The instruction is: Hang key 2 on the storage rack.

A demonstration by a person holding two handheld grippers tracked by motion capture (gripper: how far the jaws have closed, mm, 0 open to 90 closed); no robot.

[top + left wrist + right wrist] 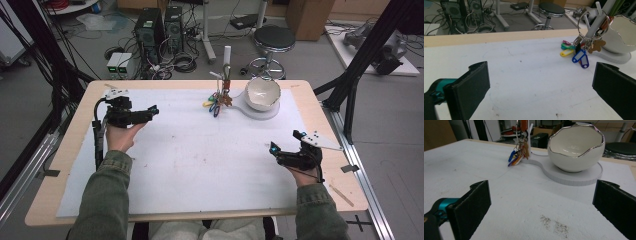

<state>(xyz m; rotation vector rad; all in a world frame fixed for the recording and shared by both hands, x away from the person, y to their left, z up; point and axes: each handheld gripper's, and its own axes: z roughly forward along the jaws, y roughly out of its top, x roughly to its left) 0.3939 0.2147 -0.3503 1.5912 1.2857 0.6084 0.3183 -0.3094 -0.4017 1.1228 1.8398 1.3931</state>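
White-covered surface (pixel 190 165), lab clutter behind. High view: left gripper (pixel 150 113) and right gripper (pixel 280 150) sit apart, both aimed inward at the key bunch (pixel 218 100), which hangs on a white stand (pixel 226 60) beside the eggshell bowl (pixel 262 93). Left gripper view: jaws wide open, empty; keys (pixel 580 53) ahead, toward right jaw. Right gripper view: jaws wide open, empty; keys (pixel 519 152) ahead, bowl (pixel 575 147) toward right jaw. Hanging likely keeps the ring graspable.
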